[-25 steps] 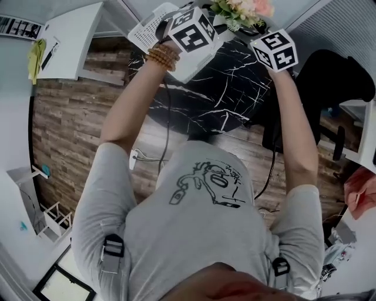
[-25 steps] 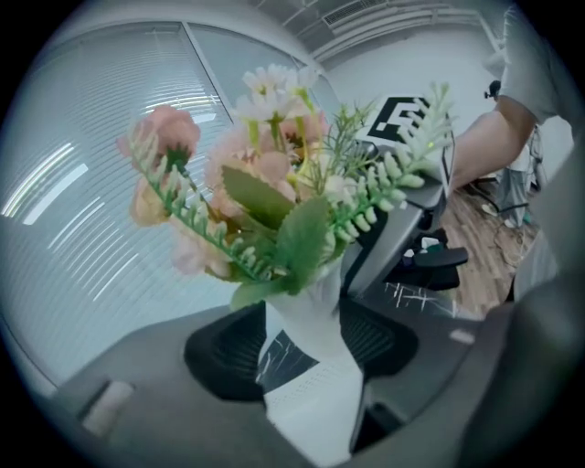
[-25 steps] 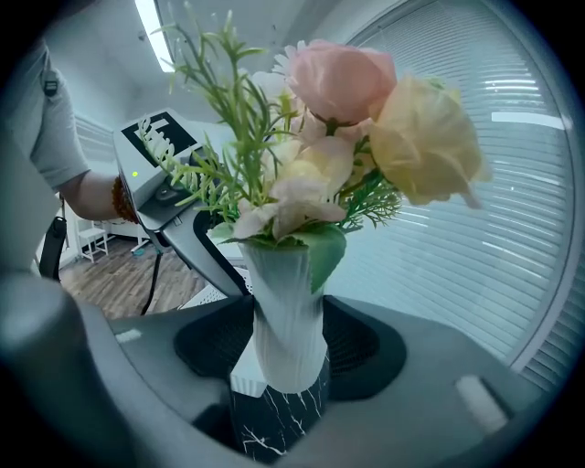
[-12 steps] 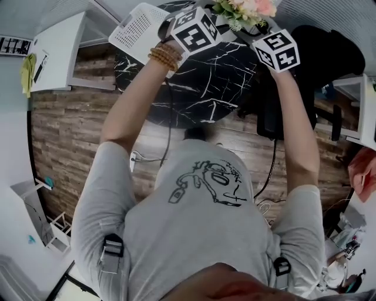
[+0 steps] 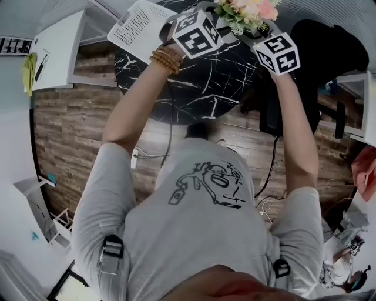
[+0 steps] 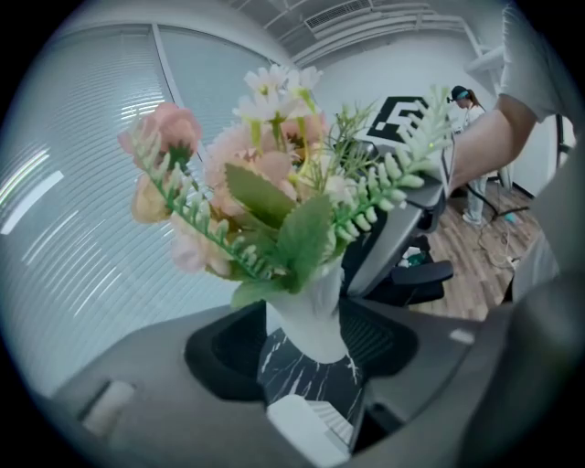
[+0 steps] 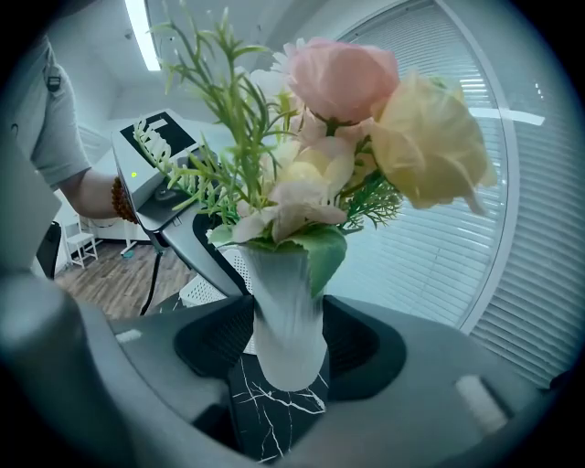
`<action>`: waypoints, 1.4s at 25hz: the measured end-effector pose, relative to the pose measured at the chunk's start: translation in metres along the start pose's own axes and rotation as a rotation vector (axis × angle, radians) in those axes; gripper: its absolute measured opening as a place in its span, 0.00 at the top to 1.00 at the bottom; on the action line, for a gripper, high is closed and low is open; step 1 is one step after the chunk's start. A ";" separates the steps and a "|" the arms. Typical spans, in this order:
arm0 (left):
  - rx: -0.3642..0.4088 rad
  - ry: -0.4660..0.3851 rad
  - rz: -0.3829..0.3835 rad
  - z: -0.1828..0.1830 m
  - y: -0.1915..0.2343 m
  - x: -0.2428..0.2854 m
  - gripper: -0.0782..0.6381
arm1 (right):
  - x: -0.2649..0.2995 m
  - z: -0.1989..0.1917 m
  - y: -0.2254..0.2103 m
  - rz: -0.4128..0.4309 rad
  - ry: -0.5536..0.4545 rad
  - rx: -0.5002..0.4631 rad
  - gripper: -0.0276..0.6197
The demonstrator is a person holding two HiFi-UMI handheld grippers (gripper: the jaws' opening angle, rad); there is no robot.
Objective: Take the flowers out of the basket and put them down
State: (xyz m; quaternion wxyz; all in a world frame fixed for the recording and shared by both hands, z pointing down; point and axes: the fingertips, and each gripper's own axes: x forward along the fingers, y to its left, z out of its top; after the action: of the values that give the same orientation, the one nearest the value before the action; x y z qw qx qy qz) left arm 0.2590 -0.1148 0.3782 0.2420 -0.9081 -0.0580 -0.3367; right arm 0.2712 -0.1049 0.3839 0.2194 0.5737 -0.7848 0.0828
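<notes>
Black marble table (image 5: 217,88) fills the far middle of the head view, over a wood-plank floor (image 5: 70,129).

Left gripper (image 6: 306,356): jaws stand wide, with the dark pads closed against the foot of a white ribbed vase (image 6: 309,306). Right gripper (image 7: 285,361): the same, gripping the same vase from the opposite side. The vase is upright and hangs clear of the marble below it, so it is carried by the two grips alone.

Flowers (image 5: 247,10), pink, cream and white with green sprigs, stand in the vase at the far edge of the head view, between the two marker cubes. The white perforated basket (image 5: 138,26) lies on the far left of the table, apart from the vase. A black office chair (image 5: 320,47) stands to the right, and slatted blinds (image 7: 475,238) lie beyond.

Step in hand, as judged: the flowers are out of the basket and in transit over the table, not yet set down. The next move calls for lowering the vase level onto bare marble, then spreading both pairs of jaws together so that it does not tip.

Change noted: a second ago the basket sat directly under the left gripper's cube. It now lies clear to that cube's left, and more bare marble shows beneath the grippers.
</notes>
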 end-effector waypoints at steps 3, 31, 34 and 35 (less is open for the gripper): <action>-0.004 0.007 -0.012 -0.009 -0.006 0.006 0.54 | 0.005 -0.010 0.004 0.006 0.007 0.013 0.58; -0.088 0.040 -0.121 -0.106 -0.089 0.064 0.55 | 0.052 -0.131 0.061 0.061 0.079 0.115 0.58; -0.100 0.037 -0.125 -0.114 -0.095 0.070 0.55 | 0.056 -0.142 0.064 0.062 0.084 0.116 0.58; -0.104 0.038 -0.127 -0.117 -0.098 0.072 0.55 | 0.058 -0.146 0.066 0.063 0.083 0.117 0.58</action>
State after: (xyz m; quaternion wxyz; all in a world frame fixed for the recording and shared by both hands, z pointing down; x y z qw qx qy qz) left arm 0.2193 -0.0892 0.5404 0.1738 -0.9074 -0.0932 -0.3711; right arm 0.2318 -0.0773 0.5471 0.2149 0.5566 -0.7865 0.1592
